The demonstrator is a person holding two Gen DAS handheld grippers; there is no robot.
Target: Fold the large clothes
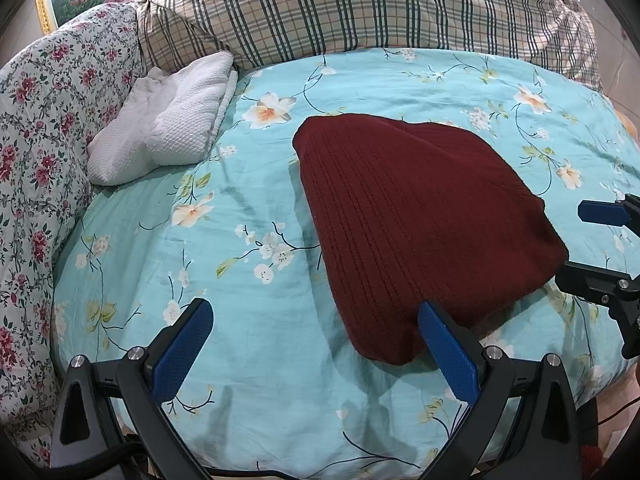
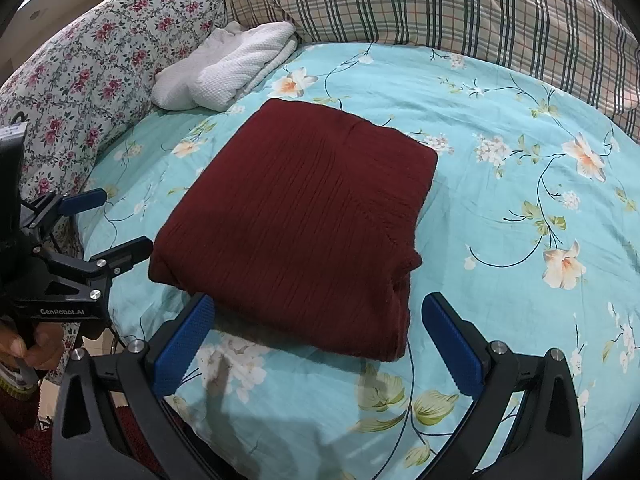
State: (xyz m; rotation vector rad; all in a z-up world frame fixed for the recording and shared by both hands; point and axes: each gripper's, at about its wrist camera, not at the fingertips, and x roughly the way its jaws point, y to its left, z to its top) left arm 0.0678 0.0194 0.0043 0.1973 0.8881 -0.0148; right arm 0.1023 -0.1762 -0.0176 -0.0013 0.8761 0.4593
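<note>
A dark red ribbed sweater (image 1: 420, 224) lies folded into a thick rectangle on the turquoise flowered bedsheet (image 1: 240, 220). My left gripper (image 1: 318, 344) is open at the sweater's near left corner, its right finger beside that corner, holding nothing. At the right edge of the left wrist view, my right gripper (image 1: 596, 246) stands open by the sweater's right side. In the right wrist view the sweater (image 2: 304, 216) fills the middle, and my right gripper (image 2: 318, 344) is open just short of its near edge. The left gripper (image 2: 106, 226) is open at the sweater's left corner.
A folded white knit piece (image 1: 168, 120) lies at the back left, against a rose-patterned quilt (image 1: 40, 160). A plaid quilt (image 1: 360, 8) is piled along the back. A hand (image 2: 32, 344) holds the left gripper's handle. The bed's edge runs just under both grippers.
</note>
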